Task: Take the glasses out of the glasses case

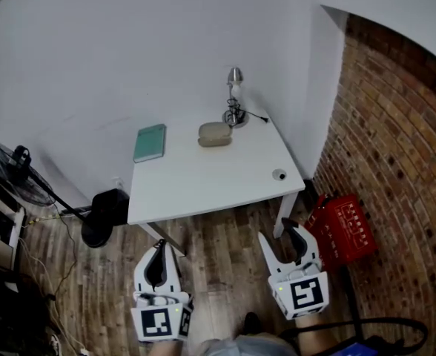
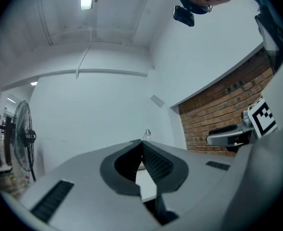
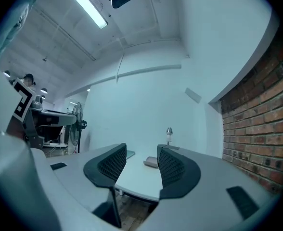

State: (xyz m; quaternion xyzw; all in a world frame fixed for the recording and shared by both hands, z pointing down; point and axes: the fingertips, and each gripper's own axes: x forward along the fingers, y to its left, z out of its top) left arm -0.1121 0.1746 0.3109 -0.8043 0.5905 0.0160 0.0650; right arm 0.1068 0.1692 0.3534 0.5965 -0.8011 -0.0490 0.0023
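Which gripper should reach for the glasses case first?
Probably the right gripper: its jaws are apart, and its view lines up the glasses case far ahead between them. The left gripper is shut.

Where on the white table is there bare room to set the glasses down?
The table is bare across its front half, from the green book to the small round object. Crowded: the back edge, with glasses case and lamp.

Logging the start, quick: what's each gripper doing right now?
Left gripper: closed, holding nothing.
Right gripper: open, holding nothing.
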